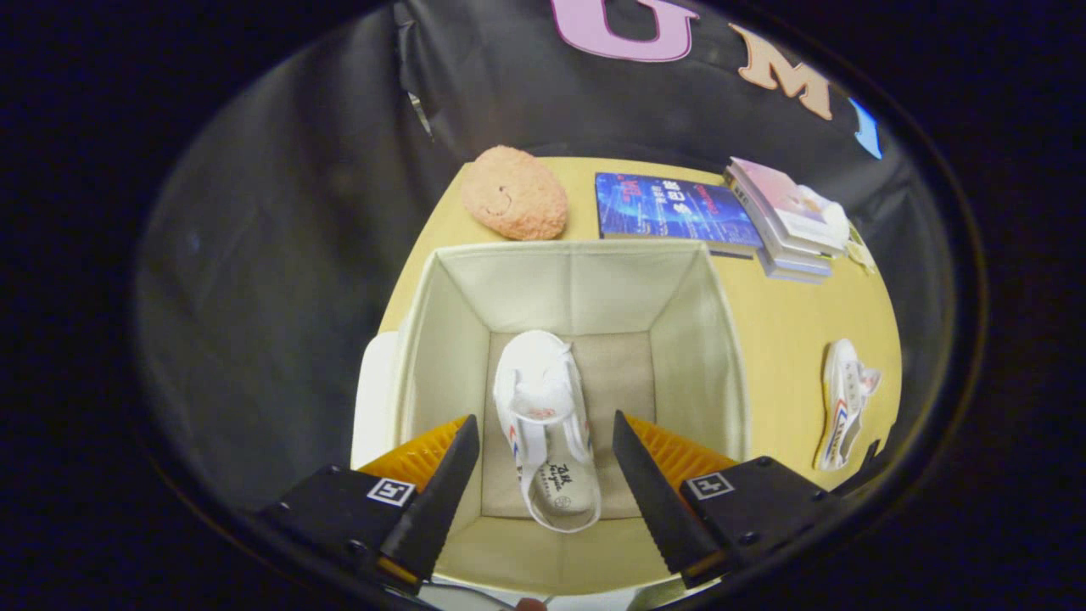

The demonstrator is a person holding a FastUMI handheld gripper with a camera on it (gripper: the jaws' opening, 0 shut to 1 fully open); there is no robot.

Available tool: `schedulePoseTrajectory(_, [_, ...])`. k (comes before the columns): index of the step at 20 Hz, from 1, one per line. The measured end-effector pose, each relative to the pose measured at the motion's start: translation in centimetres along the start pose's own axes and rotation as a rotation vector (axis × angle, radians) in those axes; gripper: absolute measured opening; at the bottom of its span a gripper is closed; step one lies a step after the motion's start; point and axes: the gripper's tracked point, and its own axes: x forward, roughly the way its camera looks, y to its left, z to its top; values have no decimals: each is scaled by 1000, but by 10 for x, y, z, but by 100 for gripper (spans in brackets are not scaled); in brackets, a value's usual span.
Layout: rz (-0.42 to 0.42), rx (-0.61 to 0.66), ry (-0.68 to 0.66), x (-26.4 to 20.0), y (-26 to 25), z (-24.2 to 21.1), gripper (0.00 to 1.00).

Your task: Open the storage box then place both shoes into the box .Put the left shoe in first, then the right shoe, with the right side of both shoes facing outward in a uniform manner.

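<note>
Fingers of the gripper [545,462] stand spread wide apart with nothing held, poised above the open storage box [570,270]. Between and just below them, on the box floor, lies one white shoe [543,424], its toe pointing to twelve o'clock and its heel toward six. Beyond the box, at twelve to one o'clock, a blue book [670,210] lies on the yellow table [780,327], with a pink plush toy [515,193] at eleven and a stack of books [793,222] at two. The second shoe [840,407] rests on the table at three o'clock, well apart from the box. By the look of it, the first shoe is placed; the next move calls for swinging right to grasp the remaining shoe.
</note>
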Motion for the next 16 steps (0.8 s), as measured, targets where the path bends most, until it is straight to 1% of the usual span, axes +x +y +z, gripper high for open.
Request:
schedulePoseTrajectory(3, [-2,5,-56,-34,-23,5,100])
schedulePoseTrajectory(5, [-27,-7,-87,-56,-46,8,100])
schedulePoseTrajectory(8, [-120,-55,-121,-83,-100,6,100])
schedulePoseTrajectory(11, [-221,-74,-142,-96,-166,-2,100])
schedulePoseTrajectory(13, [-293,-66,-132,-102,-213,-12,100])
schedulePoseTrajectory(16, [-374,-21,-117,-104,-274,-28,100])
